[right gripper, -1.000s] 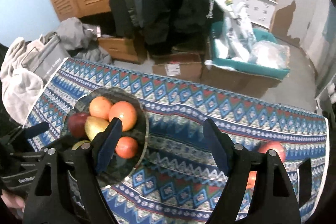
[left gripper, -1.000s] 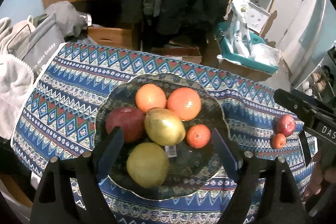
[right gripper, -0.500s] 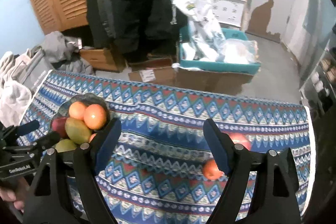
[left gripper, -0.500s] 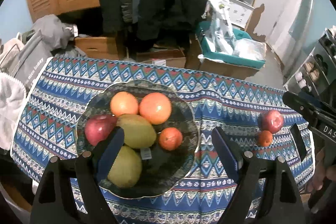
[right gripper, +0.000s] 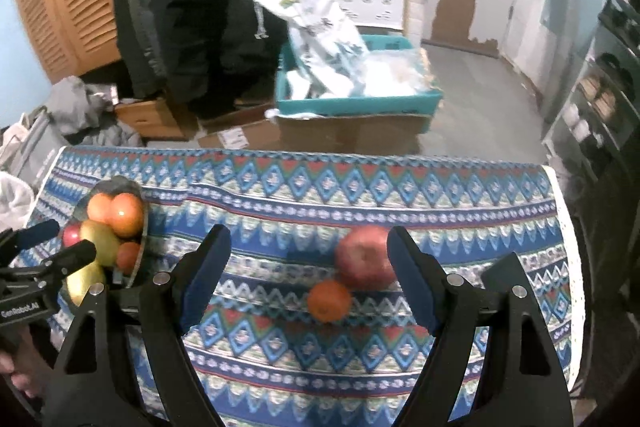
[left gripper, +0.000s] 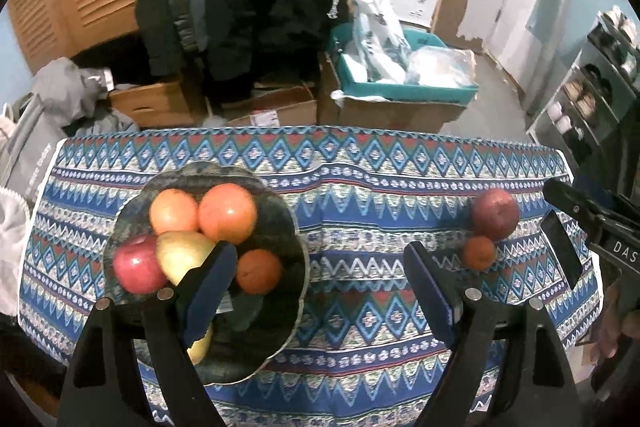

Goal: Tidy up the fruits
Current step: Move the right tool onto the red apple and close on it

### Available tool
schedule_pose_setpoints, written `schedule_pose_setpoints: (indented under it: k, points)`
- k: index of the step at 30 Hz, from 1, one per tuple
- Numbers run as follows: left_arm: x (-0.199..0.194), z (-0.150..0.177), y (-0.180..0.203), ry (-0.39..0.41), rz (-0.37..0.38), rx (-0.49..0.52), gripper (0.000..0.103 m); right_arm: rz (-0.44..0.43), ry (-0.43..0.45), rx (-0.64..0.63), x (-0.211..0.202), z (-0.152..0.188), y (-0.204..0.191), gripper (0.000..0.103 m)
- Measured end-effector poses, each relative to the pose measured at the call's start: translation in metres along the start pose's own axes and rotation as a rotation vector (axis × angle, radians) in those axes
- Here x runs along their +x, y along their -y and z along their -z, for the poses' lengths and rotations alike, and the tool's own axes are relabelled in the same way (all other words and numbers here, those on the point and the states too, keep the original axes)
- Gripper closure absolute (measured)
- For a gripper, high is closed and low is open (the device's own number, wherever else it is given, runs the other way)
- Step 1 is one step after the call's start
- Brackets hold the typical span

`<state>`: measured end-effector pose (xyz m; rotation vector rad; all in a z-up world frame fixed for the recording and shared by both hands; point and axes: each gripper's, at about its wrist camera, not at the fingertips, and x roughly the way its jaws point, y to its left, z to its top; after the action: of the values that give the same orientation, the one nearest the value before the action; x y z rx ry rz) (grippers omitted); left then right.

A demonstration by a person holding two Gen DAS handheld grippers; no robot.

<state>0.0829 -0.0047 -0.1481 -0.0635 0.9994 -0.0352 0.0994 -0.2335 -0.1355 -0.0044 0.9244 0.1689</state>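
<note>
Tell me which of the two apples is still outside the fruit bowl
The darker red apple lying on the tablecloth beside a small orange. The other apple already sits in the bowl among the fruit.

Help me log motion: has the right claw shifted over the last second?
Yes. The right claw has swung rightward along the tablecloth, away from the fruit bowl and onto the loose red apple.

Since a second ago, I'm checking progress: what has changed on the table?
Both open grippers swung rightward: the left gripper left the bowl; the right gripper now frames the loose apple and mandarin. Nothing gripped or released; all fruit stayed put.
</note>
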Motion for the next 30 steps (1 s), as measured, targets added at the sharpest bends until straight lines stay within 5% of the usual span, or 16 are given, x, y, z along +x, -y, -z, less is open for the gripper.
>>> schedule_pose_setpoints:
  k: [13,30]
  points:
    - [0.038,-0.011,0.04,-0.063,0.003,0.049,0.017,0.021,-0.065,0.086,0.026,0.013,0.052,0.024]
    - [0.11,-0.022,0.071,-0.167,-0.029,0.075,0.017,0.007,-0.218,0.056,0.109,0.025,0.044,0.024]
